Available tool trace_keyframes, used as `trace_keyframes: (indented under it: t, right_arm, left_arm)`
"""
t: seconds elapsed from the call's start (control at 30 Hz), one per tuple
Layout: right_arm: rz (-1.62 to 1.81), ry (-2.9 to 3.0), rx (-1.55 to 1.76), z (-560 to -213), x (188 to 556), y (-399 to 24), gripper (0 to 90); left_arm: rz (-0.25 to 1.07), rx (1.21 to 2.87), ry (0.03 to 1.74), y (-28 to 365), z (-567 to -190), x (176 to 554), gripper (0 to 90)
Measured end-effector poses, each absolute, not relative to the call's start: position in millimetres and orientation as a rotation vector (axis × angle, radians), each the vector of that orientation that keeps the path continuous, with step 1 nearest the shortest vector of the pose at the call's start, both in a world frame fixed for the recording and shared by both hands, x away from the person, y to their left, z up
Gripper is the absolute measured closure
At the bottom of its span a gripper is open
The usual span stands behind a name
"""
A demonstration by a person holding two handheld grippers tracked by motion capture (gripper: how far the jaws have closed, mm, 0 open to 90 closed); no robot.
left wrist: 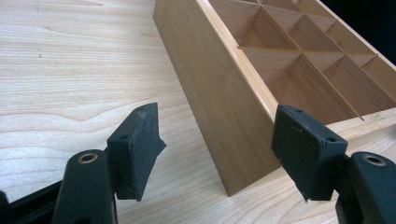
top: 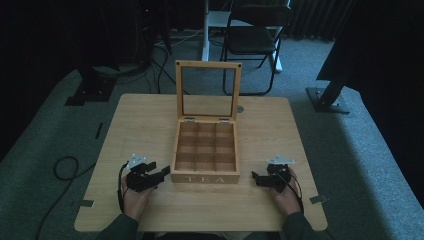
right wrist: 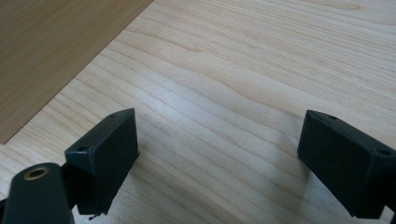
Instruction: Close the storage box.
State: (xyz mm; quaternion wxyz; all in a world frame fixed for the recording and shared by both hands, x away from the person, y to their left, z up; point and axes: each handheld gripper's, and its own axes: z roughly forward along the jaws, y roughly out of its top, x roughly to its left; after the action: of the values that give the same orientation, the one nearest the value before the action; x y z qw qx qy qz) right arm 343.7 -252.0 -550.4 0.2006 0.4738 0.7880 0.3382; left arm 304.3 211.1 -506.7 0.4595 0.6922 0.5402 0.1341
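A: What is hard to make out?

B: The background of the high view is dark; a folding chair (top: 255, 37) at top centre and floor cables (top: 65, 167) at the left edge are dim. The person's sleeves are cut off at the bottom edge. In the right gripper view, the tea box is just a brown wall in the upper left corner, cropped by the frame.

A: And the box itself?

B: The wooden tea box (top: 205, 177) sits at the centre of the table (top: 150, 125), lid (top: 208, 91) standing upright at its far side, its compartments bare wood. "TEA" is lettered on the near wall.

A: Where are the tools?

B: The left gripper (top: 161, 174) lies at lower left of the box, its tips just beside the box's near corner; in its own view that corner (left wrist: 233, 140) stands between the spread jaws, untouched. The right gripper (top: 256, 179) rests at lower right, near the box but apart from it, jaws wide over bare table (right wrist: 243, 93).
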Motion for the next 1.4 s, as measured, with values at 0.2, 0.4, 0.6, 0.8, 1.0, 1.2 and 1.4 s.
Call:
trace_keyframes:
  t: [0.2,0.4,0.6,0.8,1.0,1.2,1.4]
  right_arm:
    - [0.946,2.205,1.321,-550,344,-252,11.8]
    - [0.946,2.206,1.321,-550,344,-252,11.8]
    - [0.95,2.213,1.314,-550,344,-252,11.8]
    - [0.951,2.213,1.314,-550,344,-252,11.8]
    - [0.951,2.214,1.314,-550,344,-252,11.9]
    - [0.951,2.214,1.313,-550,344,-252,11.9]
    - [0.954,2.219,1.307,-550,344,-252,12.0]
  left_arm:
    - [0.384,1.739,1.318,208,-505,301,32.3]
    - [0.378,1.731,1.326,208,-505,302,31.7]
    - [0.359,1.743,1.344,208,-506,304,31.6]
    - [0.34,1.744,1.354,210,-505,307,31.6]
    - [0.358,1.754,1.331,210,-495,311,30.9]
    - [0.372,1.766,1.3,210,-484,315,29.3]
    - [0.389,1.773,1.295,213,-477,318,29.4]
